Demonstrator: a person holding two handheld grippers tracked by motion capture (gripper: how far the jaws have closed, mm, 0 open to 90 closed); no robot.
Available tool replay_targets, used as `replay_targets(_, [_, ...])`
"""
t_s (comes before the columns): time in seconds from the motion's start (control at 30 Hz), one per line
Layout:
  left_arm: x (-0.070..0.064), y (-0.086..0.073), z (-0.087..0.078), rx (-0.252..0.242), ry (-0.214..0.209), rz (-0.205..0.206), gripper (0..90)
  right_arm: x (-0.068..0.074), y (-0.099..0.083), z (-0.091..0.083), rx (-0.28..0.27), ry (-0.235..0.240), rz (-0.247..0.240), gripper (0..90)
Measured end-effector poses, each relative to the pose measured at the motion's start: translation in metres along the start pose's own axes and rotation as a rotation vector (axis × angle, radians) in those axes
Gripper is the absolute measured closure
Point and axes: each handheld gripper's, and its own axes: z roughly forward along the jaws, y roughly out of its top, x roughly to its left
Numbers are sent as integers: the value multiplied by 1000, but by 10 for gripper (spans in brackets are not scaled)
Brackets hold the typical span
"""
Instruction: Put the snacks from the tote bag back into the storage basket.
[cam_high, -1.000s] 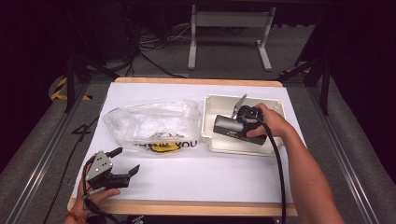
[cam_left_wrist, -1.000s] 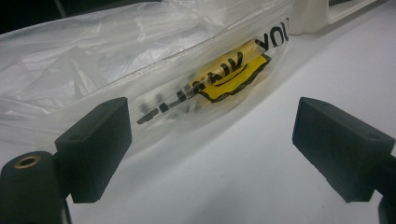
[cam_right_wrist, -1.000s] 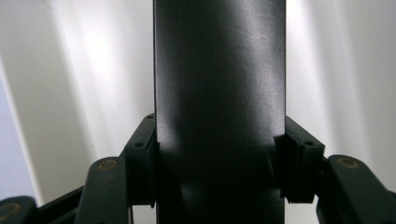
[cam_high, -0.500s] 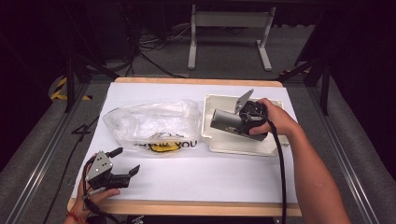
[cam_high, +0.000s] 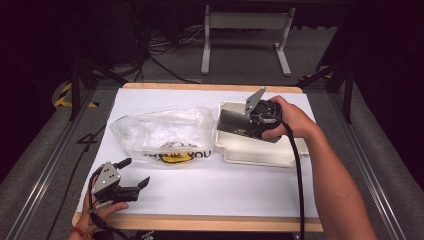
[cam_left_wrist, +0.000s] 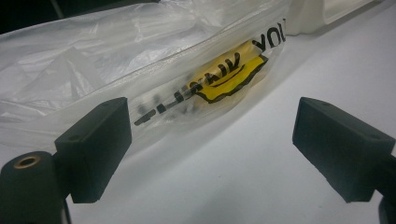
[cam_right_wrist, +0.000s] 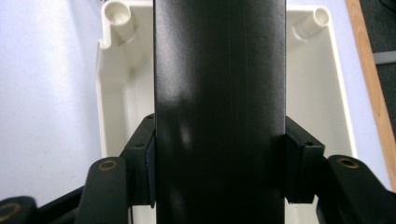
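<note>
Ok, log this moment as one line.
right gripper: shut on black block, above white tray | left gripper: open, idle near plastic bag

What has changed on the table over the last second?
The right tongs, clamped on a dark flat block, have carried it a little up and away from the person over the white tray, tilting slightly. Nothing was picked up or let go. The left tongs stay open and idle near the table's front edge, and the plastic bag and tray lie where they were.
</note>
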Motion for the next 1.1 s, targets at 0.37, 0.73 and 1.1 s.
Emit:
replay_targets(0.37, [0,0,-1,-9,-2,-3,127,0,26,-4,-25,-9,-34,424])
replay_targets(0.73, [1,-1,-1,-11,4,-2,127,2,59,-6,-23,-7,-66,424])
replay_targets(1.1, [2,-1,-2,-15,4,-1,127,10,91,4,-32,12,-100,424])
